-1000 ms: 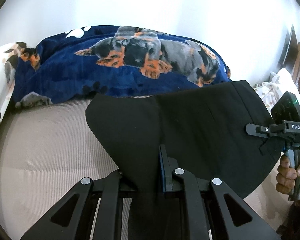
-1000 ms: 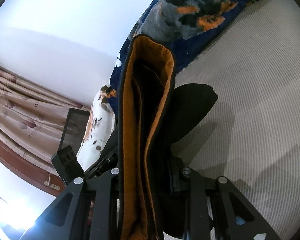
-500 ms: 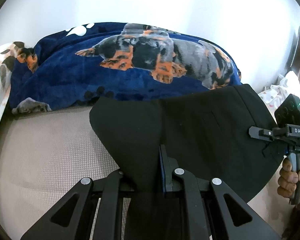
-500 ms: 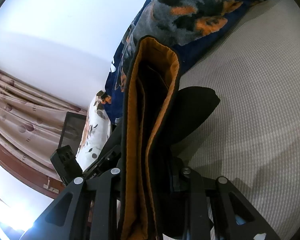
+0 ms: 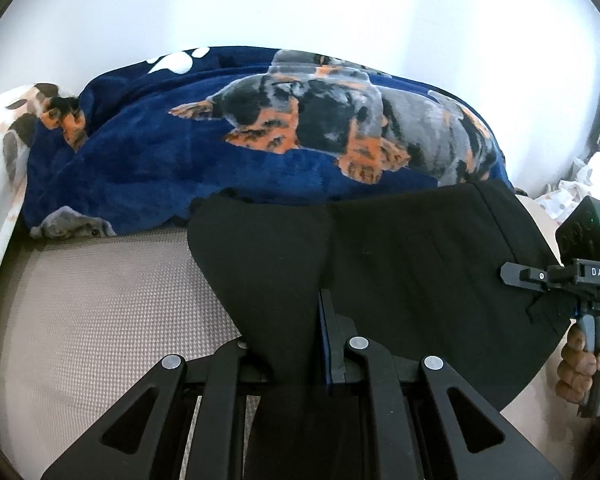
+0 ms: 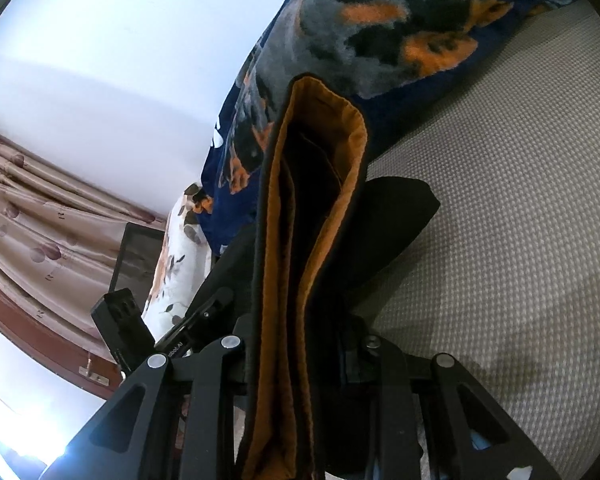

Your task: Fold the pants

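The black pants point(image 5: 400, 256) hang stretched between both grippers above the beige mattress point(image 5: 100, 304). My left gripper point(image 5: 300, 344) is shut on one edge of the pants. My right gripper point(image 6: 308, 344) is shut on the waistband, whose orange lining point(image 6: 284, 240) faces the right wrist camera. The right gripper also shows in the left wrist view point(image 5: 548, 280), clamped on the pants' right edge, with the hand below it. The left gripper also shows in the right wrist view point(image 6: 204, 316), behind the cloth.
A navy blanket with a dog print point(image 5: 260, 140) lies along the far side of the mattress against a white wall. A floral pillow point(image 5: 0, 140) lies at the left. Curtains point(image 6: 40, 216) and a dark frame point(image 6: 136, 252) stand beyond. White clothes point(image 5: 580, 188) lie at the right.
Both grippers have carried the pants forward toward the blanket and a little lower. The far edge of the pants now overlaps the blanket's front. Both grips are unchanged.
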Motion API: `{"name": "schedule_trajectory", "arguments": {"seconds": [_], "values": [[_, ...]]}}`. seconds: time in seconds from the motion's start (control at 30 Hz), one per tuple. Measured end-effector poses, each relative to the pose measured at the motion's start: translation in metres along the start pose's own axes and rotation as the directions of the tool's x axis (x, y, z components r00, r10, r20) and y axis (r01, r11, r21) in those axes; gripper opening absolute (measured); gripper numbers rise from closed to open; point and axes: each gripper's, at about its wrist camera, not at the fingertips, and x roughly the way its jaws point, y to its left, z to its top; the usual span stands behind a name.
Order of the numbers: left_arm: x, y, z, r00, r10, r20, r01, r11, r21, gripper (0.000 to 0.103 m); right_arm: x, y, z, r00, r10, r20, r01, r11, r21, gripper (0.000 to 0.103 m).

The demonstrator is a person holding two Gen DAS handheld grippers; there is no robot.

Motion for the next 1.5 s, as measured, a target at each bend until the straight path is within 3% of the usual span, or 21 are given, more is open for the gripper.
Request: {"name": "schedule_trajectory", "arguments": {"seconds": [1.07, 1.27, 1.5], "values": [[0.019, 0.010, -0.013, 0.998, 0.065, -0.010, -0.066, 0.997, -0.032, 0.023, 0.026, 0.005, -0.003, 0.988, -0.156, 0.012, 0.157, 0.985, -0.074, 0.026], [0.022, 0.013, -0.013, 0.997, 0.076, -0.019, -0.077, 0.996, -0.038, 0.028, 0.028, 0.011, -0.005, 0.974, -0.222, 0.034, 0.224, 0.967, -0.118, 0.028], [0.024, 0.011, -0.012, 0.994, 0.108, -0.025, -0.109, 0.994, -0.029, 0.032, 0.033, 0.027, -0.013, 0.938, -0.337, 0.086, 0.347, 0.916, -0.200, 0.030]]}}
